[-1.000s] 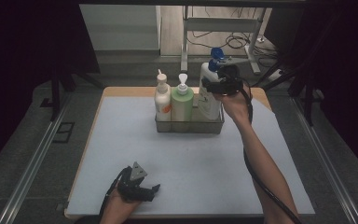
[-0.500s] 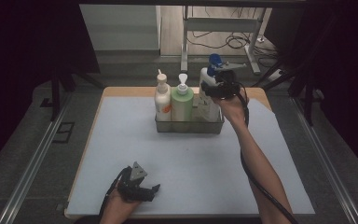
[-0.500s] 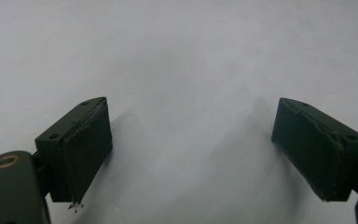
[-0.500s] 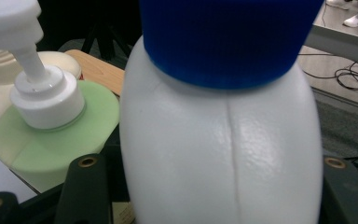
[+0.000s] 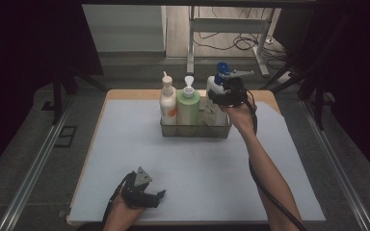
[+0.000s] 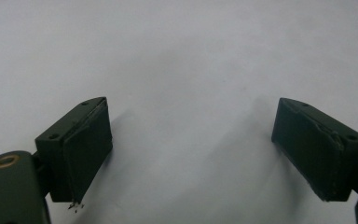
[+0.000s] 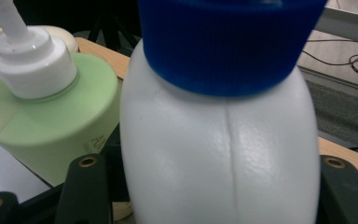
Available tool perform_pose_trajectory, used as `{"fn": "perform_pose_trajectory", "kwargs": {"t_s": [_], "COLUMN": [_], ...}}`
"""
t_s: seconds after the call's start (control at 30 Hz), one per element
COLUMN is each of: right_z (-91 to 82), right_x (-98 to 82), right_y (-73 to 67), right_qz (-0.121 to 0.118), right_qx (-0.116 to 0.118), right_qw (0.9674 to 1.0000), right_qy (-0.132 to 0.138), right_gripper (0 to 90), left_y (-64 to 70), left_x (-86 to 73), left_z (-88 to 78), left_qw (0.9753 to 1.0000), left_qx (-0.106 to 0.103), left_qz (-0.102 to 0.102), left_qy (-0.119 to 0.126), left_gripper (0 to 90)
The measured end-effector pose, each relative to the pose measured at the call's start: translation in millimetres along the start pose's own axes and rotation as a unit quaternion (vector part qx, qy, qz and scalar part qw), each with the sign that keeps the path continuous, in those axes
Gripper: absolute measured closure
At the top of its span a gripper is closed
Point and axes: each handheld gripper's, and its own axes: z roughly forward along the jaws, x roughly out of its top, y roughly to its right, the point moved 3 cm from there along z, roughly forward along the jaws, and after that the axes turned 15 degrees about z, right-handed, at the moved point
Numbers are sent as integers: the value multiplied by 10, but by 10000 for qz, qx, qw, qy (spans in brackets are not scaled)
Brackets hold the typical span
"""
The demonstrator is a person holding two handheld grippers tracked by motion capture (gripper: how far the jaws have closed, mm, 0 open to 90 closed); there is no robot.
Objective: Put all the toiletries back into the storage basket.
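A white bottle (image 5: 213, 85) with a blue cap (image 5: 221, 68) stands at the right end of a clear basket (image 5: 195, 131) at the back of the table. My right gripper (image 5: 216, 97) is shut on its body from the right side. In the right gripper view the white bottle (image 7: 219, 154) sits between the jaws of the right gripper (image 7: 214, 186). A green pump bottle (image 5: 188, 108) (image 7: 56, 121) stands beside it, and a cream pump bottle (image 5: 167, 103) stands further left. My left gripper (image 5: 160, 196) (image 6: 191, 149) rests open on the mat near the front edge, holding nothing.
A pale blue mat (image 5: 197, 168) covers the wooden table, bare between the basket and the left gripper. Metal rails (image 5: 33, 168) run along both sides of the table. A table frame and cables (image 5: 241, 41) lie on the floor behind.
The right hand has shifted slightly left with the white bottle in its grip. The left gripper has not moved.
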Motion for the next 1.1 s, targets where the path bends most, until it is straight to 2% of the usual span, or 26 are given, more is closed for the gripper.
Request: {"fn": "perform_pose_trajectory", "kwargs": {"t_s": [0.53,1.0,1.1], "right_z": [101,158,149], "right_x": [-146,-231,-242], "right_y": [12,57,89], "right_qz": [-54,52,142], "right_qx": [-46,-38,11], "right_qw": [9998,9997,9996], "right_qy": [-175,-249,-248], "right_gripper": [405,400,393], "left_y": [-2,-2,-2], "left_x": [0,0,0], "left_z": [0,-1,-1], "left_qw": [10000,10000,10000], "left_qx": [-2,-1,-1], "left_qz": [12,14,14], "left_qy": [2,-4,-5], "left_gripper": [120,120,120]}}
